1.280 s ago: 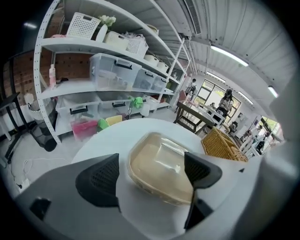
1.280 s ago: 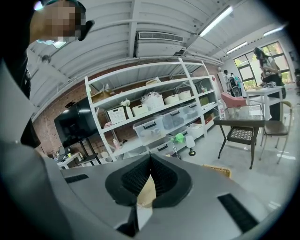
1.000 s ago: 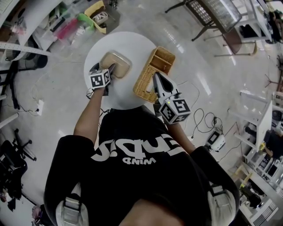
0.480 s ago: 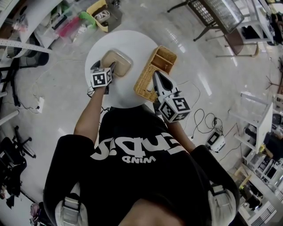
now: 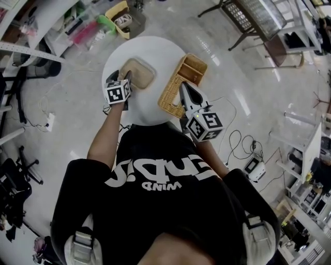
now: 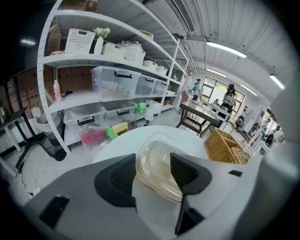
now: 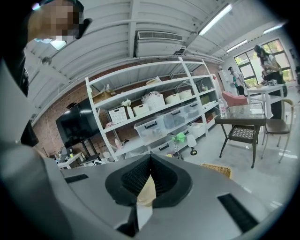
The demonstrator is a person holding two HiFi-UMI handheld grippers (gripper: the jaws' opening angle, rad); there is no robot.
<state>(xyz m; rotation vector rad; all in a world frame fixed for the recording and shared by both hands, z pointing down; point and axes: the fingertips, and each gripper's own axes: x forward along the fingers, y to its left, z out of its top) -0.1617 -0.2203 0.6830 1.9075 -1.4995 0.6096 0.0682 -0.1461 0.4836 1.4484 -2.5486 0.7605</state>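
Note:
A beige container with a clear lid (image 5: 138,71) lies on the round white table (image 5: 155,52), left of a wicker basket (image 5: 182,83). My left gripper (image 5: 123,78) is at the container's near-left corner. In the left gripper view the container (image 6: 157,177) sits between the jaws of that gripper (image 6: 153,161), and both pads press on it. My right gripper (image 5: 182,87) hovers over the basket's near end. In the right gripper view it (image 7: 150,159) is shut, tips touching. A beige sliver shows under the tips; I cannot tell what it is. The basket (image 7: 216,169) lies just to the right.
White shelving with plastic bins (image 6: 112,79) stands beyond the table, also in the right gripper view (image 7: 159,124). A dark screen (image 7: 77,124), a metal table (image 7: 243,126) and a chair stand nearby. Cables (image 5: 235,145) and coloured bins (image 5: 116,15) lie on the floor.
The left gripper's jaws have drawn together onto the container, which now looks narrower between them. The right gripper has stayed shut and hardly moved.

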